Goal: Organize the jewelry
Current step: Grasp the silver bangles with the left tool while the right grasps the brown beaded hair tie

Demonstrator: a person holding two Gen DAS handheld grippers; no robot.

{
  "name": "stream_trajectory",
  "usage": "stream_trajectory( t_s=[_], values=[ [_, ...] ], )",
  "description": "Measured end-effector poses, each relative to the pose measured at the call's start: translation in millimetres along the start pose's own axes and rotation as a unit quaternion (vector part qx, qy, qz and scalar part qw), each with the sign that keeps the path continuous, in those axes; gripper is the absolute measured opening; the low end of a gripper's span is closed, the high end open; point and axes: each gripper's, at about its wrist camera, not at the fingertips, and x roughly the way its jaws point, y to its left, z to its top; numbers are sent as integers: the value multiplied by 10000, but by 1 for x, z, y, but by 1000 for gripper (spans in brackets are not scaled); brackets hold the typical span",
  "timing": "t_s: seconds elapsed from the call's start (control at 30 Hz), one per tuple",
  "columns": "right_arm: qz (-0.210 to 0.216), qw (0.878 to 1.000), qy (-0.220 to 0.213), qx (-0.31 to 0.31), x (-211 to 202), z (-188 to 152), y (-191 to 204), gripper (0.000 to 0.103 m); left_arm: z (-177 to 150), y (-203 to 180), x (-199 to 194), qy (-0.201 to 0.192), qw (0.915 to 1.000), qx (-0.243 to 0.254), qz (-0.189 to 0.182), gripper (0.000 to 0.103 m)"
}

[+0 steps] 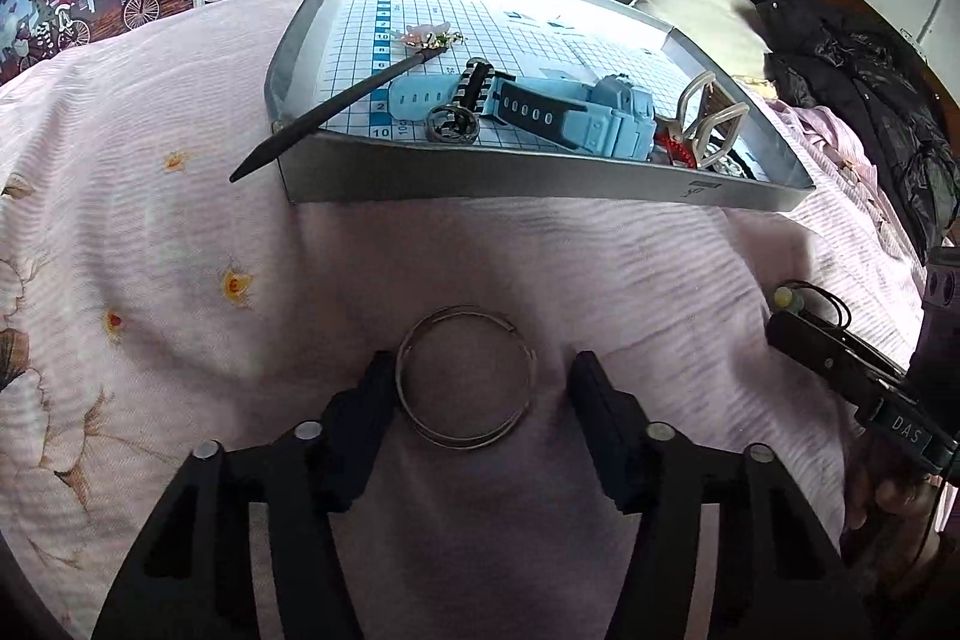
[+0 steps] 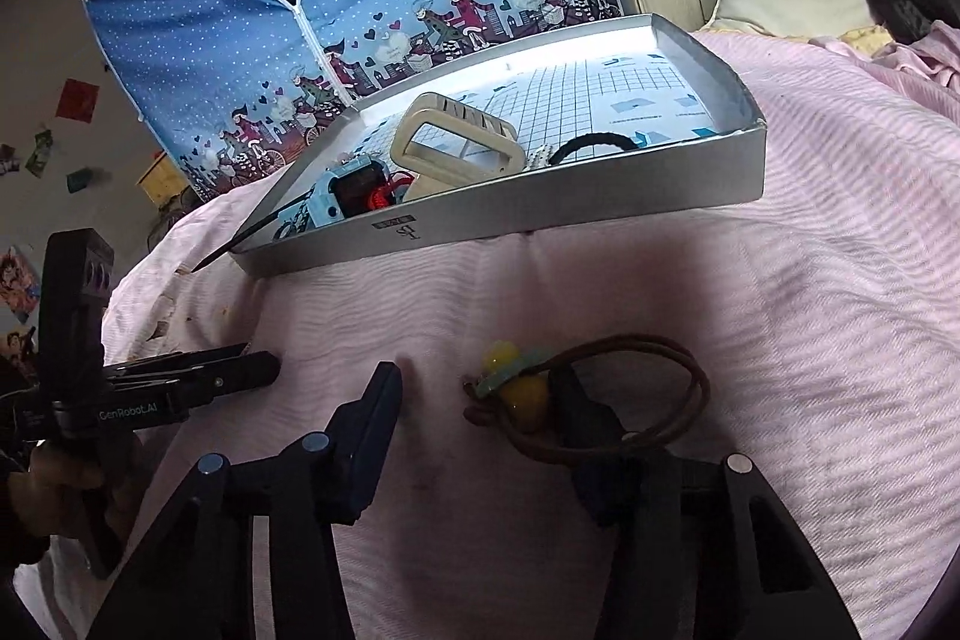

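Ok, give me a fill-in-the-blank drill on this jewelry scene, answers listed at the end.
1. The silver bangle lies on the pink bedspread between the open fingers of the ____ gripper.
2. The brown hair tie with yellow beads drapes over one finger of the ____ gripper.
3. The light blue watch lies inside the ____.
4. The black hair stick pokes out over the tray's ____.

Answers: left; right; tray; rim

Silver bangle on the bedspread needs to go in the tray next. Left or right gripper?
Left. The left gripper is open with the silver bangle lying between its fingers, the tray straight ahead. The right gripper is open at the brown hair tie.
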Motion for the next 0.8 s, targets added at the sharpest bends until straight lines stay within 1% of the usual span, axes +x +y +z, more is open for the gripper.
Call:
stream_trajectory(
  t_s=[0.1, 0.27, 0.33, 0.37, 0.57, 0.8],
  values=[
    [66, 10000, -7, 47, 0, 0, 0, 48, 0, -3, -2, -5, 10000, -43, 7, 37],
    [107, 9999, -4, 46, 0, 0, 0, 39, -2, -7, -5, -7, 9999, -65, -88, 37],
    [53, 10000, -12, 24, 0, 0, 2, 30, -3, -9, -7, -17, 9999, -72, -92, 37],
    [24, 10000, -17, 19, 0, 0, 2, 28, -4, -10, -9, -27, 9999, -76, -89, 37],
    [18, 10000, -77, 1, -4, -1, 5, 24, -12, -21, -21, -29, 10000, 1, -17, 36],
    [103, 9996, -183, -186, -13, -3, 17, 24, -23, -37, -39, -152, 9997, 94, -140, 36]
  ],
)
